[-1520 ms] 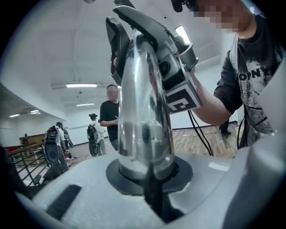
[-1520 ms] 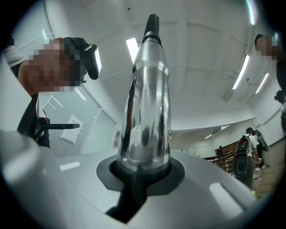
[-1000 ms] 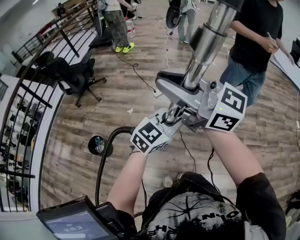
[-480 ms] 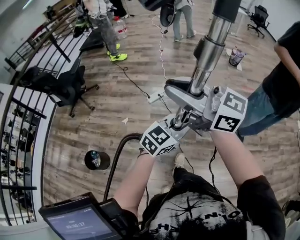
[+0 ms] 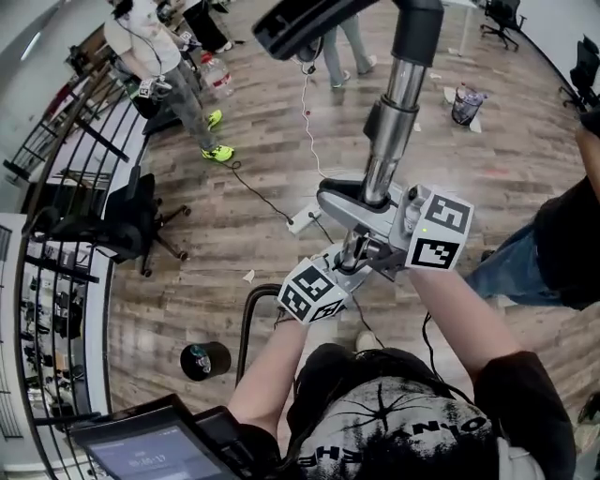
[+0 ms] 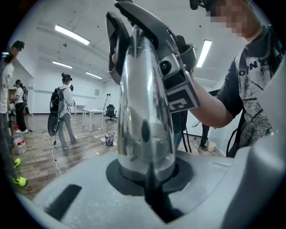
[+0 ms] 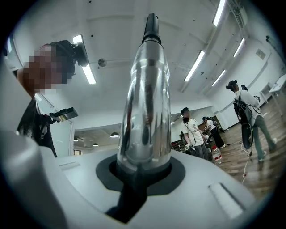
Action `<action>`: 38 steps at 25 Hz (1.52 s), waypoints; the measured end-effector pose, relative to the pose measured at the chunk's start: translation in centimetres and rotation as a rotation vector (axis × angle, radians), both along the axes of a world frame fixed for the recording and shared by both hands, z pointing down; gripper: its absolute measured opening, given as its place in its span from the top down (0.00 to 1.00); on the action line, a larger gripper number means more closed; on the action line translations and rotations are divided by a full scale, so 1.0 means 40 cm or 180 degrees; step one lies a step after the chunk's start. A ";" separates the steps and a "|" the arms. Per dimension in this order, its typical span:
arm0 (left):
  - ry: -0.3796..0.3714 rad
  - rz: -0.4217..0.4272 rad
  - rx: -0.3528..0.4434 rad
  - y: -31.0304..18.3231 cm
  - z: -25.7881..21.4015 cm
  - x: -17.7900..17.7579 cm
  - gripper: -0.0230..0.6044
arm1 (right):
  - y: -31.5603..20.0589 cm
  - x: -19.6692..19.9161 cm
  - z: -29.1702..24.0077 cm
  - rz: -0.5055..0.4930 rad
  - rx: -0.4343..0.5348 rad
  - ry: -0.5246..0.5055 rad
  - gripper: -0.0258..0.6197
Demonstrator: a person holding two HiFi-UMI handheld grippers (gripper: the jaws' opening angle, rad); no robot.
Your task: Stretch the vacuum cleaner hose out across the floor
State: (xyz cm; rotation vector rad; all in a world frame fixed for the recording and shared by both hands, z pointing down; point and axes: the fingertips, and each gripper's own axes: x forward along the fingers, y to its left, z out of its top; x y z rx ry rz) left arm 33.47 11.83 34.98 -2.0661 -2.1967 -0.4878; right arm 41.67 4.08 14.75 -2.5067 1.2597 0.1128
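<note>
The vacuum's chrome tube [image 5: 389, 127] rises steeply away from me, ending in a black collar and a dark floor head [image 5: 300, 23] at the top edge. Its black hose [image 5: 249, 323] curves down by my left forearm. My left gripper [image 5: 349, 255] is shut on the tube's lower end, which fills the left gripper view as a chrome tube [image 6: 143, 116] seated between the jaws. My right gripper [image 5: 377, 217] clamps the same tube just above; in the right gripper view the chrome tube [image 7: 145, 116] stands up from between its jaws.
A black railing [image 5: 66, 187] runs along the left, with an office chair [image 5: 131, 220] beside it. A power strip and cable [image 5: 305, 220] lie on the wood floor. A small black bin [image 5: 204, 359] stands at lower left. People stand at the back, and one person [image 5: 544, 253] is close on the right.
The tube now stands more upright and its floor head has come into view at the top. Both grippers stay clamped on it. The person on the right has moved further right.
</note>
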 end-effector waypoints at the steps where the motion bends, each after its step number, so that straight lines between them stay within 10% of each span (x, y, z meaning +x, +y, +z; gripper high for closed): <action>1: -0.0026 0.0021 0.0006 0.017 0.010 0.025 0.89 | 0.019 0.030 0.012 0.0019 0.0000 -0.0026 0.86; 27: -0.0435 0.0607 -0.0175 0.357 0.100 0.747 0.89 | 0.354 0.832 0.137 0.0272 -0.0170 -0.0350 0.86; 38: -0.0469 0.0387 -0.0064 0.617 0.108 1.024 0.89 | 0.613 1.096 0.135 -0.0083 0.0020 -0.0378 0.86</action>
